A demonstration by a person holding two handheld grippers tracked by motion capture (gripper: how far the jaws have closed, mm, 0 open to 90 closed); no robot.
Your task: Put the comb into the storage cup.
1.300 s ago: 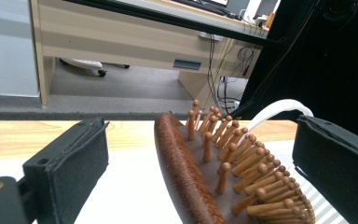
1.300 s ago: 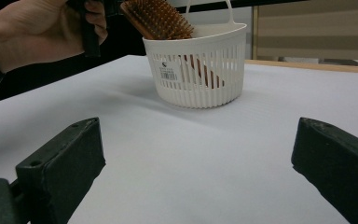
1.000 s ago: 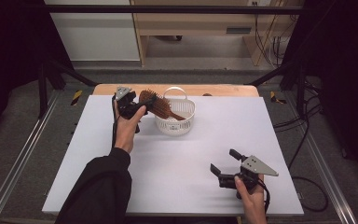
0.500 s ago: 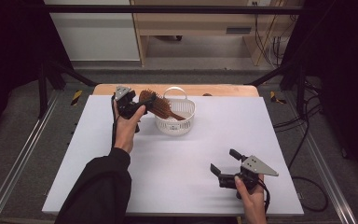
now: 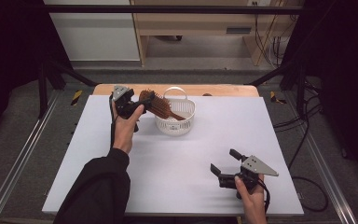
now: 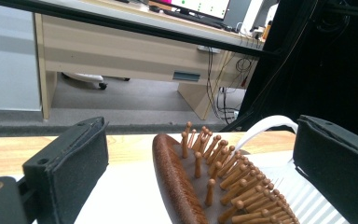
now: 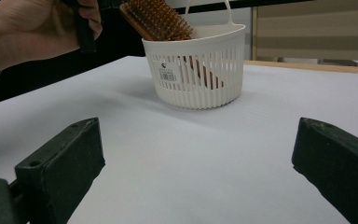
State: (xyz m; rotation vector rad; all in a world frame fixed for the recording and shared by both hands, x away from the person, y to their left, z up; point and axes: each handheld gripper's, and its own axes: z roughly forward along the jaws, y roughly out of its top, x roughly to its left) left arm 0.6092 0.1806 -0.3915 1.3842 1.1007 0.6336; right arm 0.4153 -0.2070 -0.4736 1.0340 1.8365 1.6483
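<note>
Brush [image 5: 161,106] leans in the basket [image 5: 175,122], handle down inside, bristled head sticking up over the rim toward the left gripper [image 5: 142,105]. In the left gripper view the brush head [image 6: 205,186] lies between the two jaws, which stand spread wide on either side of it, neither pad touching the wood. The basket's thin white handle [image 6: 266,127] arcs up just beyond the brush, near the farther jaw.

Well apart from all this, the right gripper [image 5: 224,162] rests low at the near edge of the table [image 5: 177,182], jaws spread and holding nothing. Seen from that gripper, the basket [image 7: 198,70] stands ahead between its jaws, with the brush [image 7: 156,21] poking out of the top and the person's left hand [image 7: 32,30] just beside the head.
</note>
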